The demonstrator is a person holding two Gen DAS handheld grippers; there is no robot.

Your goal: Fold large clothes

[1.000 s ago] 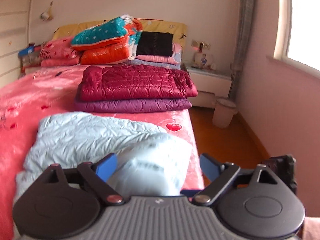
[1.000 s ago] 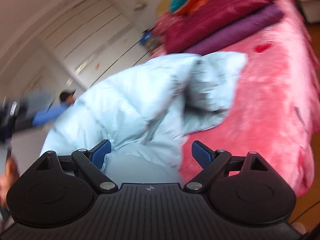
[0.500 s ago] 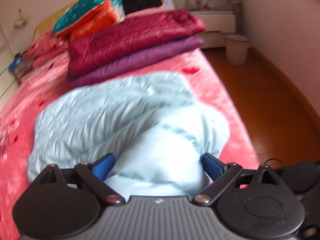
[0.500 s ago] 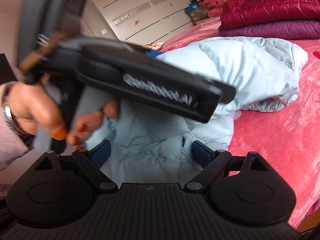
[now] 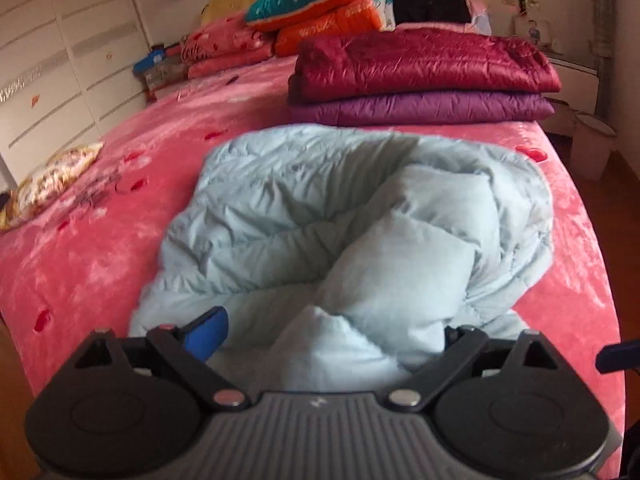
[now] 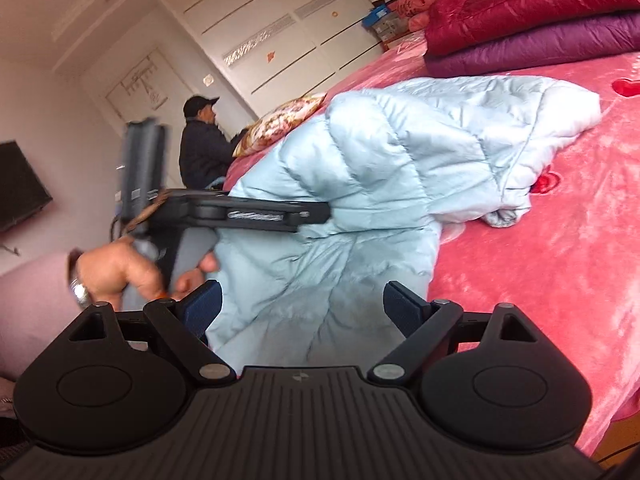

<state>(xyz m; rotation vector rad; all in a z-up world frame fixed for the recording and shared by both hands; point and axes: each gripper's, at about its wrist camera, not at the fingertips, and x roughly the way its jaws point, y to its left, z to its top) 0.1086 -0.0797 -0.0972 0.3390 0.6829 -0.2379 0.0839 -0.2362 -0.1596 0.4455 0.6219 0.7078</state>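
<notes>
A pale blue puffer jacket (image 5: 360,216) lies crumpled on the pink bed (image 5: 80,248); it also shows in the right wrist view (image 6: 400,168). My left gripper (image 5: 324,336) is open with a bunched fold of the jacket between its spread fingers; the right fingertip is hidden by fabric. In the right wrist view the left gripper (image 6: 316,214) reaches into the jacket's near edge. My right gripper (image 6: 302,306) is open, its blue pads (image 6: 400,308) spread on either side of the jacket's hanging near part.
A folded crimson jacket (image 5: 424,64) lies on a folded purple one (image 5: 424,108) further up the bed. Pillows (image 5: 316,4) are piled at the headboard. A wardrobe (image 5: 48,60) stands left, a bin (image 5: 592,144) right. A person in a cap (image 6: 200,140) sits beyond the bed.
The left gripper has swung left over the jacket and a fold now lies between its fingers. The right camera has tilted, and the left gripper sits lower in its view.
</notes>
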